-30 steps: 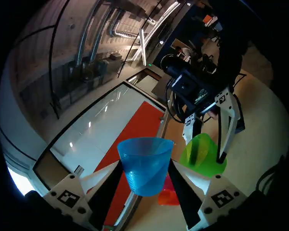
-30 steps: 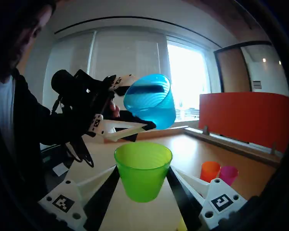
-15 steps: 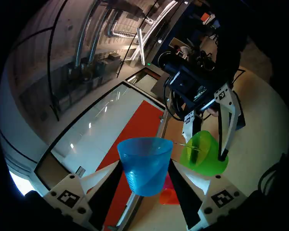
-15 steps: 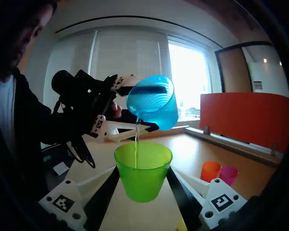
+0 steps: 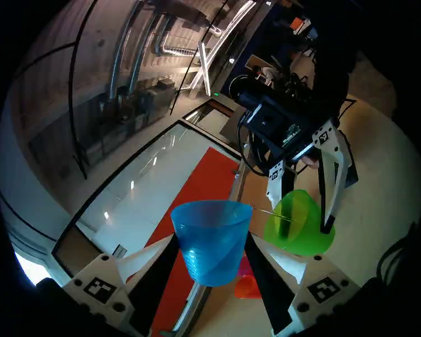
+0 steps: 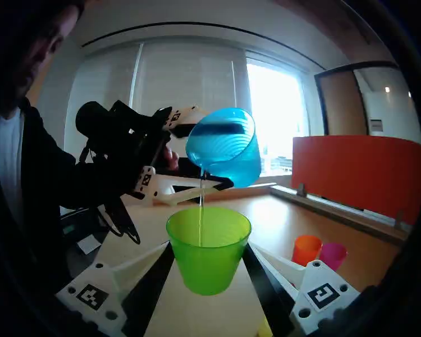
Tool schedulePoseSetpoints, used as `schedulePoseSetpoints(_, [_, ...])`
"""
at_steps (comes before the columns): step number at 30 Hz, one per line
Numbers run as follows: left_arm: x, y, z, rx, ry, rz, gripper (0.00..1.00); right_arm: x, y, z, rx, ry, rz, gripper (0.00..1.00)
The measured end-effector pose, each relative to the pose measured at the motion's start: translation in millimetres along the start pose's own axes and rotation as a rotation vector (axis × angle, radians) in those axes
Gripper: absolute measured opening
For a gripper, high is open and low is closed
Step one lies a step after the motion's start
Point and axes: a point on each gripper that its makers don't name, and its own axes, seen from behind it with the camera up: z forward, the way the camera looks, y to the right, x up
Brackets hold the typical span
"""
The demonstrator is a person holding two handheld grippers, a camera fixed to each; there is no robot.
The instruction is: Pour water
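You had the blue cup (image 6: 224, 147) tipped over, its long axis well off upright. In the right gripper view its mouth faced down and toward the camera, and its base pointed up and away toward the bright window (image 6: 272, 112). A thin stream of water (image 6: 200, 208) ran from the lowest part of its lip straight down into the green cup (image 6: 208, 255). The green cup stood upright, mouth up, directly under that lip with an open gap between the two cups.

The left gripper (image 5: 212, 241) pinched the blue cup, one finger pressed on each side of its wall and the rim standing past the fingertips. The right gripper (image 6: 209, 247) pinched the green cup the same way, its fingers pressed on the two sides just below the rim.

Both cups hung above the wooden table (image 6: 278, 216). An orange cup (image 6: 306, 248) and a pink cup (image 6: 332, 254) stood touching on the table to the right of the green one, well apart from it. A red partition (image 6: 356, 168) ran along the table's far edge behind them. Bare table stretched ahead of the green cup toward the window. Your hand (image 6: 168, 160) and dark sleeve sat at the left.
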Motion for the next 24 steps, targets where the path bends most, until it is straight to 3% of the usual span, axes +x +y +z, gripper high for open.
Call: schedulePoseSetpoints(24, [-1.4,-0.8,1.4,0.003,-0.005,0.024,0.81,-3.1,-2.3,-1.1,0.004,0.0,-0.006,0.86])
